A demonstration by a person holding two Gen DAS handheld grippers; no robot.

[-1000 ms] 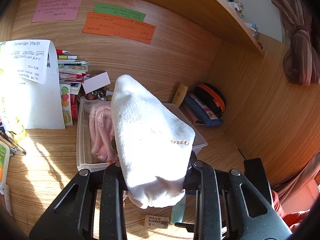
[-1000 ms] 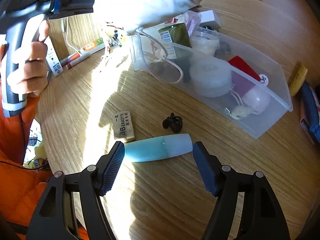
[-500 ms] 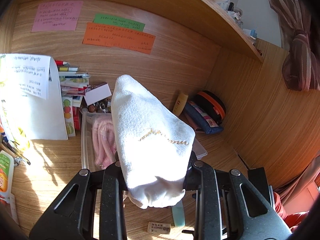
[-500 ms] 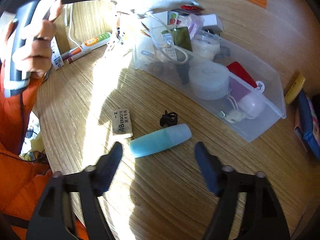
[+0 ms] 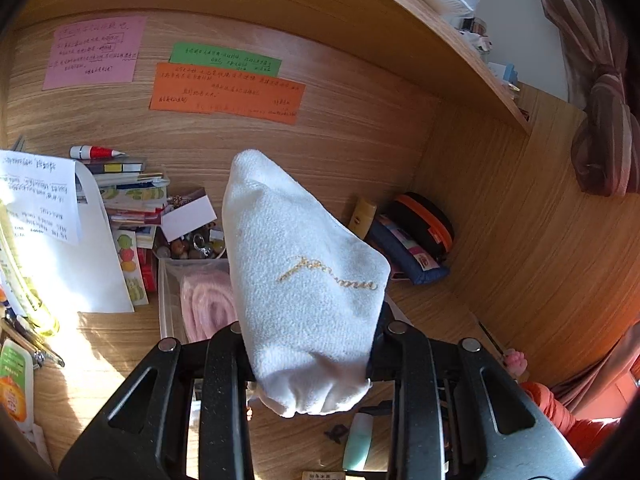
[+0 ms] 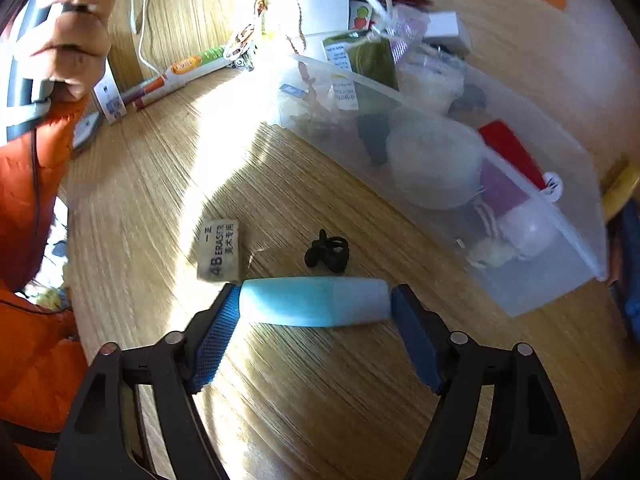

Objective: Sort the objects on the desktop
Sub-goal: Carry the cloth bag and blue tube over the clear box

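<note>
Right gripper (image 6: 316,320): fingers spread wide, straddling blue tube (image 6: 316,307) lying on desk (image 6: 360,400); tube's long axis runs pad to pad, so closing would likely pinch it end to end; contact with pads uncertain. Eraser (image 6: 219,251) and black clip (image 6: 328,250) just beyond. Left gripper (image 5: 308,356): fingers clamped on white pouch (image 5: 304,280), held above clear bin (image 5: 168,296), farther from tube

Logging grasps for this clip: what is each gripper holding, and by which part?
Left gripper clamps the white pouch near its gathered bottom end. Right gripper brackets the blue tube end to end; firm grip unclear.
</note>
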